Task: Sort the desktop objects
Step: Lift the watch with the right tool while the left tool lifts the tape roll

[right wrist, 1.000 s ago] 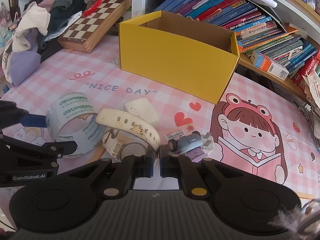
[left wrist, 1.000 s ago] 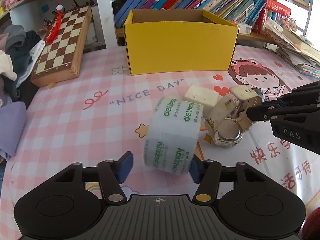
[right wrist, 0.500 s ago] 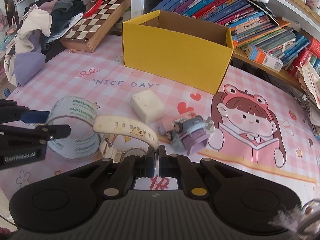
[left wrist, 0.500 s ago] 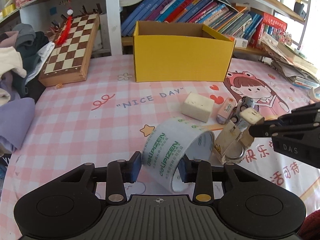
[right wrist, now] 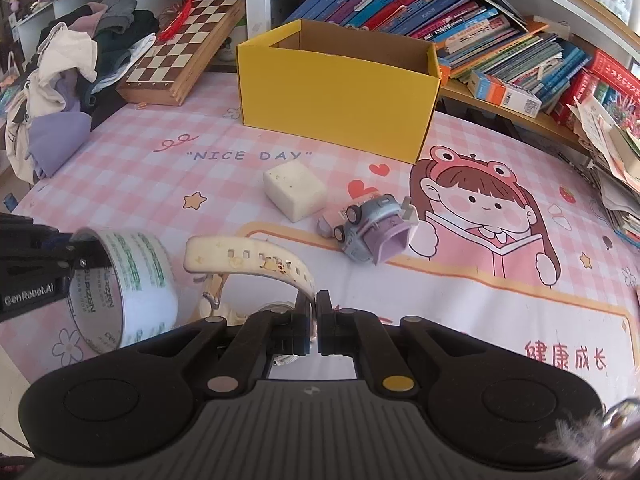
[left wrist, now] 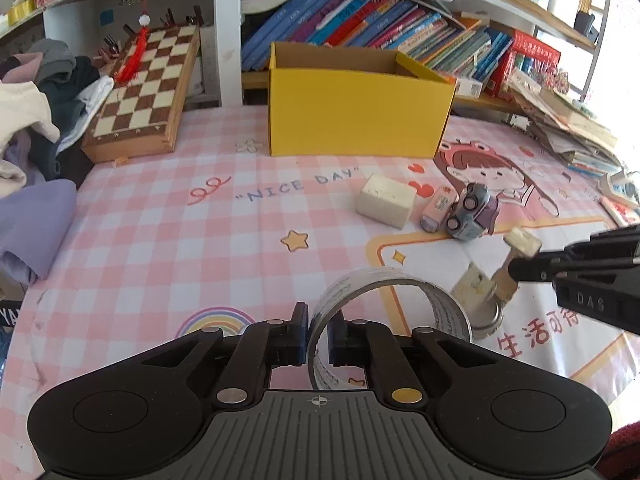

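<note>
My left gripper is shut on the wall of a clear tape roll with green lettering and holds it above the pink tablecloth; the roll also shows in the right wrist view. My right gripper is shut on the strap of a cream wristwatch, lifted beside the tape; the watch also shows in the left wrist view. An open yellow box stands at the back. A cream block, a small eraser and a toy car lie on the cloth.
A chessboard leans at the back left beside a heap of clothes. Bookshelves run behind the box. Stacked papers and books sit at the right edge.
Both grippers pulled back and rose from the table. The left closed on the tape roll's wall and lifted it. The right lifted the watch by its strap.
</note>
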Available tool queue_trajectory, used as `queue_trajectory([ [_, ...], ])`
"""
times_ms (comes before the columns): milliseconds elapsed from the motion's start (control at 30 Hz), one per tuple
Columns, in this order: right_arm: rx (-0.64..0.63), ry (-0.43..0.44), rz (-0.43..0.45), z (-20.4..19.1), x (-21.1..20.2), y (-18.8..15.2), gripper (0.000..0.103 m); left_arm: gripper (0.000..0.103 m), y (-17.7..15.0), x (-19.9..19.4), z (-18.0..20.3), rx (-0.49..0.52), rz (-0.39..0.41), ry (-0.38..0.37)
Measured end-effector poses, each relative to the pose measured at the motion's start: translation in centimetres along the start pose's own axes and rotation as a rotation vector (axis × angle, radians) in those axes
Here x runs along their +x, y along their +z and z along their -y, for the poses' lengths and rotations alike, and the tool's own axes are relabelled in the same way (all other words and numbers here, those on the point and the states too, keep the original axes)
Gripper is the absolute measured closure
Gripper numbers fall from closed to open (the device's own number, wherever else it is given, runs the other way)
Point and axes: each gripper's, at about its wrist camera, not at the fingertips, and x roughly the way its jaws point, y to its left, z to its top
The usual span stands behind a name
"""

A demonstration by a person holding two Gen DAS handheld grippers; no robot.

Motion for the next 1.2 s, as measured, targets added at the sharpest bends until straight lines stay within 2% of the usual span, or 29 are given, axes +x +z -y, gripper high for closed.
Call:
queue_trajectory([
  [433, 0.009, 0.003, -0.005, -1.1, -1.3, -1.0, 0.1, 0.095, -0.7, -1.9, -0.7, -0.01, 0.028, -0.014],
  [900, 0.076, -0.006, 0.034, -0.6, -3.7, -0.9, 0.1, 0.095, -1.2, -4.0, -1.3, -0.009, 0.069, -0.031],
  [1200, 0.05, 0.005, 0.016, -1.5, -4.2, -1.3, 0.1, 0.095, -1.4, -4.6, -1.2, 0.007, 0.075, -0.054],
])
